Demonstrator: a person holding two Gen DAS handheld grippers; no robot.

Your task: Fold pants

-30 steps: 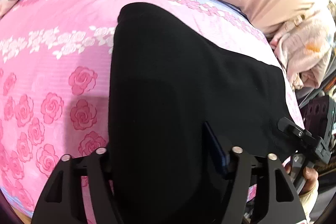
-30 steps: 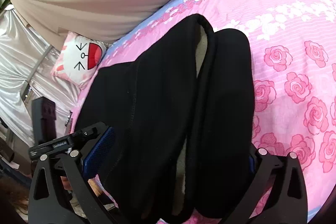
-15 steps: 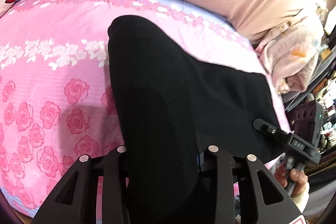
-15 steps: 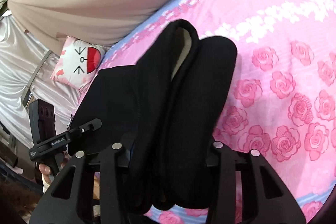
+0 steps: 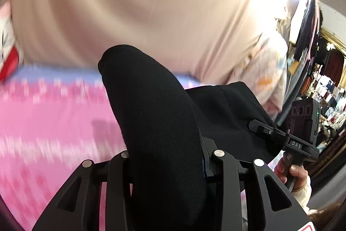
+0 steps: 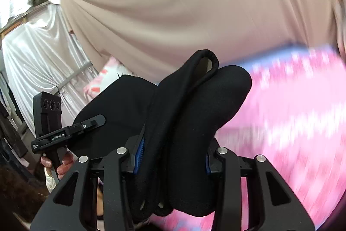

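The black pants (image 5: 155, 114) hang folded lengthwise above the pink rose bedsheet (image 5: 54, 122). My left gripper (image 5: 166, 155) is shut on one thick folded end, which bulges up between its fingers. In the right wrist view my right gripper (image 6: 173, 157) is shut on the other end of the pants (image 6: 194, 114), where the layers bunch and a pale lining shows at the top. The cloth spans between both grippers, lifted off the bed. A hand (image 5: 289, 170) holds the right gripper's handle at the right edge of the left wrist view.
A beige curtain (image 5: 140, 3) rises behind the bed. A white and red pillow (image 5: 8, 51) lies at the far left, pale clothes (image 5: 270, 70) are piled at the right. White drapes (image 6: 32, 53) hang beside the bed. The sheet (image 6: 292, 122) is blurred.
Both grippers went from open around the pants' ends to shut on them, then rose, lifting the pants off the sheet. Both views now tilt up toward the curtain.
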